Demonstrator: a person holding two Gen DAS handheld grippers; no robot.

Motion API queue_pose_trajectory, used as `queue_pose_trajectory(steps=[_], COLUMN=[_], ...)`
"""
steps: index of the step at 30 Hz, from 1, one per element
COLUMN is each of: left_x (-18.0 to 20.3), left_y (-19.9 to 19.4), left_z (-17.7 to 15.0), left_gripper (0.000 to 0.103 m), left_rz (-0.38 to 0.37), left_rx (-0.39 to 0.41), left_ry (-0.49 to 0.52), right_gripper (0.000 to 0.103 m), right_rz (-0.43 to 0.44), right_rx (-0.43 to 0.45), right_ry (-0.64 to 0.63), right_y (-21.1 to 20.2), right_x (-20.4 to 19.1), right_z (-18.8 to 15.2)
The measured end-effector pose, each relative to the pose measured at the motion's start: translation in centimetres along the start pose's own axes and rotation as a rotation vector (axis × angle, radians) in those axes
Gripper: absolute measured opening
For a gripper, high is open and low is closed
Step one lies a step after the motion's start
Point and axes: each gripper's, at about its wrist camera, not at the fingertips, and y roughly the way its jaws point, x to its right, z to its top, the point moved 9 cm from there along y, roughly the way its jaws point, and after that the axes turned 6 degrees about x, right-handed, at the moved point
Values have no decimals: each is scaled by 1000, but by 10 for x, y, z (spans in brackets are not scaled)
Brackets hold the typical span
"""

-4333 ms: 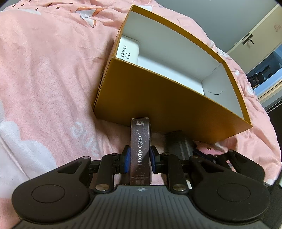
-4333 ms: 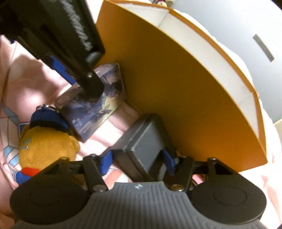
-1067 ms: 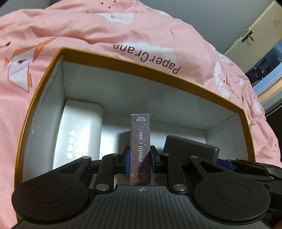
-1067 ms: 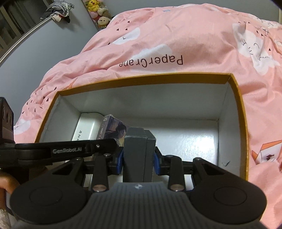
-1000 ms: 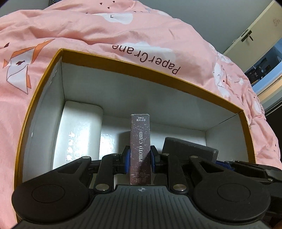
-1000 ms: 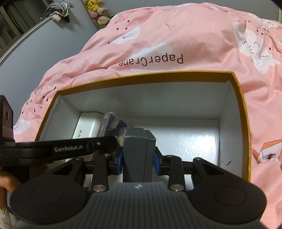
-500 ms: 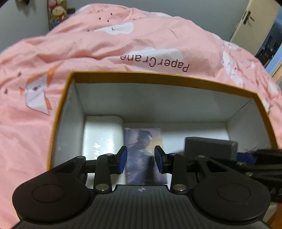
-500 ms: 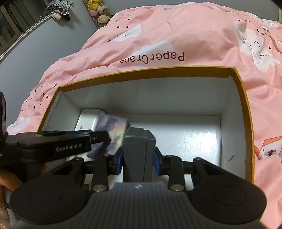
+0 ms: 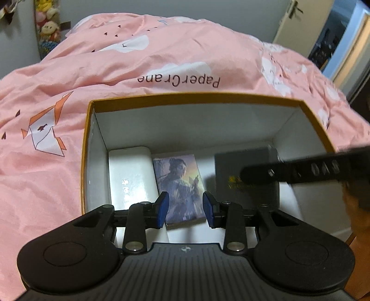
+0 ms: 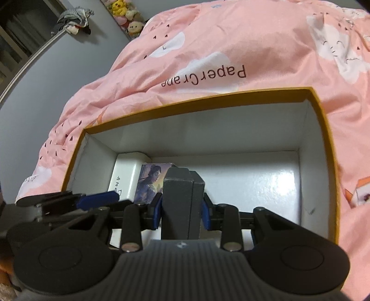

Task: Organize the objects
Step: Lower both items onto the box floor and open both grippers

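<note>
An open orange box (image 9: 196, 97) with a white inside sits on the pink duvet; it also shows in the right wrist view (image 10: 208, 96). The photo card box (image 9: 179, 185) lies flat on the box floor beside a white box (image 9: 130, 176). My left gripper (image 9: 186, 209) is open and empty just above the photo card box. My right gripper (image 10: 181, 210) is shut on a dark grey box (image 10: 181, 203) and holds it inside the orange box. The grey box also shows in the left wrist view (image 9: 245, 178), partly hidden by the right gripper's arm. The photo card box (image 10: 150, 183) and white box (image 10: 126, 176) show at left.
The pink duvet (image 9: 161, 53) surrounds the orange box on all sides. Plush toys (image 10: 126, 11) hang on the grey wall behind. A door (image 9: 298, 20) stands at the far right. The right part of the box floor (image 10: 261, 180) is bare white.
My left gripper has opened and let go of the photo card box, which now lies flat on the box floor. The left gripper has pulled back and up. The right gripper still holds the grey box.
</note>
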Motion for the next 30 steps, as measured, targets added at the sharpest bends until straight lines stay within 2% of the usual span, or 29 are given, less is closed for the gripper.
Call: queue_pose_trajectory(steps=[6, 12, 15, 19, 21, 24, 28, 30], left_x=[3, 3, 5, 6, 6, 4, -2, -6], left_y=[11, 21, 28, 35, 37, 38, 41, 42], left_z=[-10, -16, -19, -18, -18, -15, -9, -7], left_gripper=[45, 47, 48, 48, 48, 50, 49, 48], left_rz=[17, 58, 72, 73, 74, 76, 66, 60], left_rx=[-35, -118, -158, -195, -201, -195, -163, -144], left_ry=[35, 65, 93, 104, 107, 90, 23, -6], right_gripper=[35, 37, 45, 49, 55, 62, 65, 65], right_rz=[56, 25, -33, -81, -126, -166, -207, -198], right_rx=[-46, -51, -43, -38, -41, -47, -46, -48], right_ry=[82, 101, 35, -30, -86, -164, -235, -254], right_y=[20, 28, 26, 24, 26, 29, 30, 29], right_x=[5, 16, 18, 20, 19, 17, 17, 15], right_z=[7, 9, 9, 10, 9, 5, 4, 3])
